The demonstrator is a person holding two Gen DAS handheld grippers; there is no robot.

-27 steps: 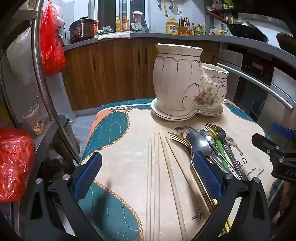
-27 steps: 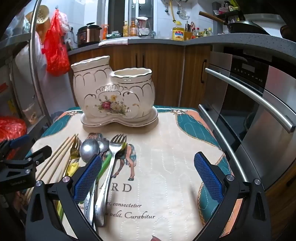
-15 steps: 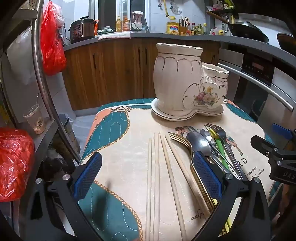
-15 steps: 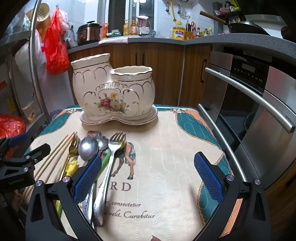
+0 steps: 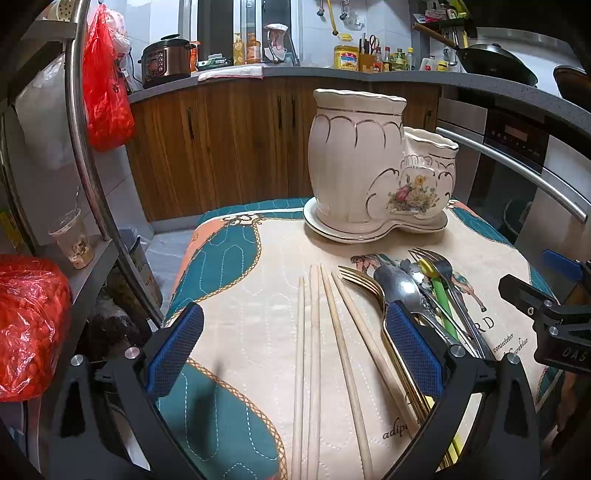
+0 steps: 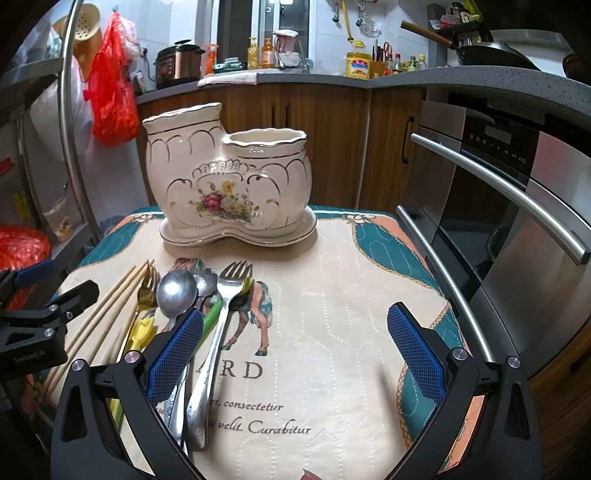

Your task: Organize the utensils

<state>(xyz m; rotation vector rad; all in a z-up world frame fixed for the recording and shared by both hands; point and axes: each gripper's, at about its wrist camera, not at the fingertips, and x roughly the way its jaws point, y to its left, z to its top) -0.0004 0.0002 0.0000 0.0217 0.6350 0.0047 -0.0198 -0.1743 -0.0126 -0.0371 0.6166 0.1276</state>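
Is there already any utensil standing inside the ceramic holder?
No, in the right wrist view both openings of the ceramic holder show nothing sticking out, and the chopsticks and silver fork lie on the mat.

This is a small kitchen. Brown wooden cupboards (image 5: 229,147) run along the back, under a grey counter (image 6: 406,79). On the counter sit a cooker pot (image 5: 166,59), some bottles (image 6: 260,51) and a yellow tub (image 5: 346,57). A black pan (image 5: 495,62) sits farther right. White tiles cover the wall (image 6: 321,26) behind. A silver oven (image 6: 517,192) with a long shiny handle stands on the right side. A red plastic bag (image 5: 105,88) hangs on the left, near a curved metal pole (image 5: 79,140). A plastic cup (image 5: 72,243) stands on a shelf, maybe with food in it. The floor (image 5: 166,251) looks pale grey.
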